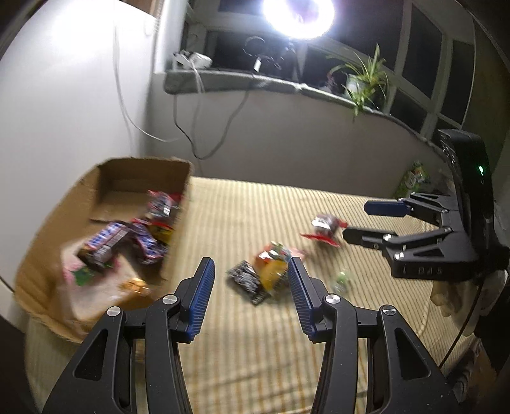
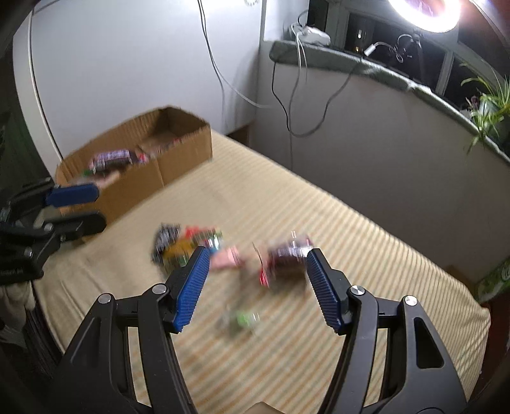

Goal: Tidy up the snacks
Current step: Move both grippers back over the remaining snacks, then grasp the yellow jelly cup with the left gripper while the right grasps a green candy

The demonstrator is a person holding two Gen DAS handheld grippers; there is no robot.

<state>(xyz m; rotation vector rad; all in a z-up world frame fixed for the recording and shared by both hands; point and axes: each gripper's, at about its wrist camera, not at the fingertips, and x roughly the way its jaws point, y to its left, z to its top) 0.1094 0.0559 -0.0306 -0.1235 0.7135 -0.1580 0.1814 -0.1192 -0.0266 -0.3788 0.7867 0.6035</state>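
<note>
Several snack packets lie loose on the striped mattress [image 1: 255,350]: a black packet [image 1: 247,280], an orange-yellow packet [image 1: 271,269], a dark red packet [image 1: 325,226] and a small green item [image 1: 341,280]. My left gripper [image 1: 250,270] hovers open over the black and orange packets, with nothing between its pads. My right gripper [image 2: 257,258] is also open and empty above the pink packet [image 2: 226,259] and the dark red packet [image 2: 287,254]. A cardboard box [image 1: 105,178] at the far left holds several snacks. Each gripper shows in the other's view: right gripper [image 1: 353,219], left gripper [image 2: 98,207].
A wall and a stone windowsill [image 1: 255,82] with cables [image 1: 197,133], a potted plant [image 1: 366,79] and a bright ring lamp [image 1: 299,12] stand behind the bed. A green carton [image 2: 497,277] sits past the bed's right edge. The view is motion-blurred.
</note>
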